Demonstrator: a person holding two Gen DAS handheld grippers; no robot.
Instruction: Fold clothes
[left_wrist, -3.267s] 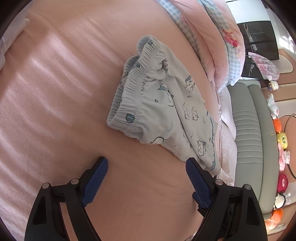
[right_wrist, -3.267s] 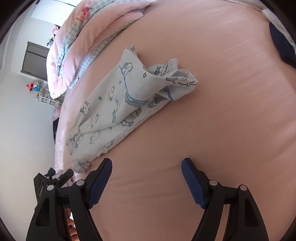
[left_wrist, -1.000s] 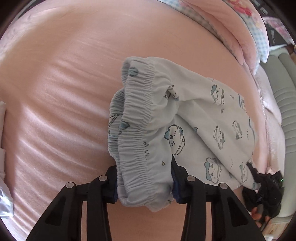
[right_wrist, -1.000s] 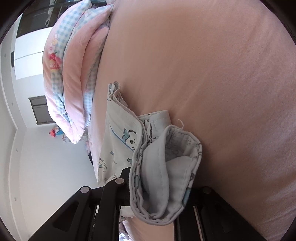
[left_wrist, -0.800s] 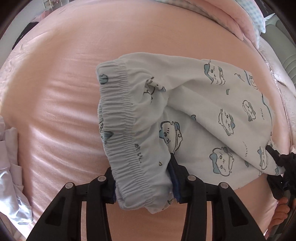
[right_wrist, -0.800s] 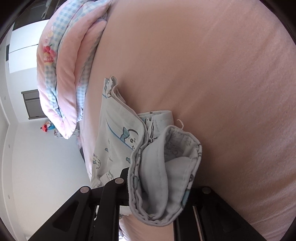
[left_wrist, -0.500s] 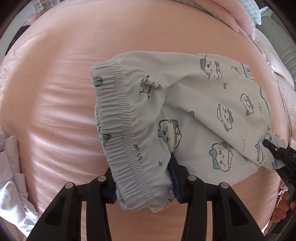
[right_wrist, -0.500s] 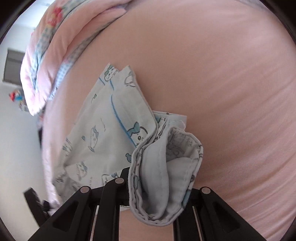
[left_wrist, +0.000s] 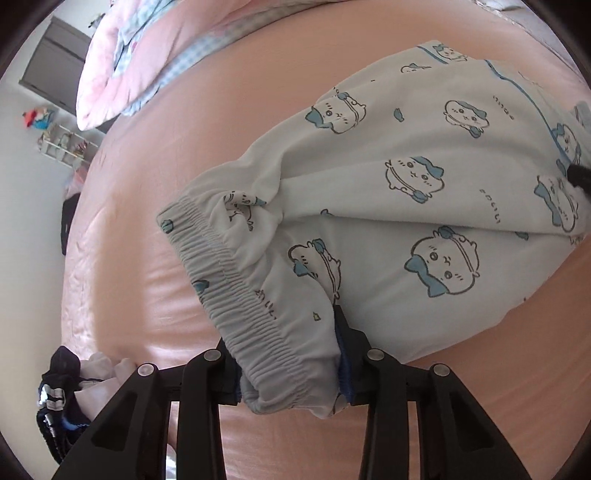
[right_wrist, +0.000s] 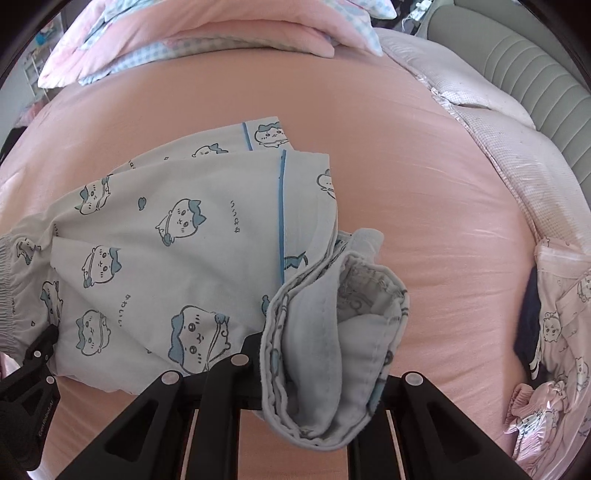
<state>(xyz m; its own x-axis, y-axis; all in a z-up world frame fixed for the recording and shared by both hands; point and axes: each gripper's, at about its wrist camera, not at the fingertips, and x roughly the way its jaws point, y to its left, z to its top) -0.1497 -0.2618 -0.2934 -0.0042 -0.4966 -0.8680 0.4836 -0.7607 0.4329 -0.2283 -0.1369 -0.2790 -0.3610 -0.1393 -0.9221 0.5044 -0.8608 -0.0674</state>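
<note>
Pale blue cotton pyjama shorts printed with cartoon cats (left_wrist: 406, 229), stretched above pink bed sheet (left_wrist: 140, 206). Left gripper (left_wrist: 291, 373) fingers closing on gathered elastic waistband (left_wrist: 236, 295); right gripper (right_wrist: 317, 373) fingers clamped on bunched leg hem (right_wrist: 332, 332). Light, limp, sagging cloth; best gripped at seams. Open sheet ahead; folded pink quilt (right_wrist: 221, 33) beyond, pink pyjamas (right_wrist: 561, 325) near edge.

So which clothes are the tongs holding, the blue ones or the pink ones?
The blue-printed shorts; both tongs clamp them. The pink clothes lie untouched at the bed's edge.
</note>
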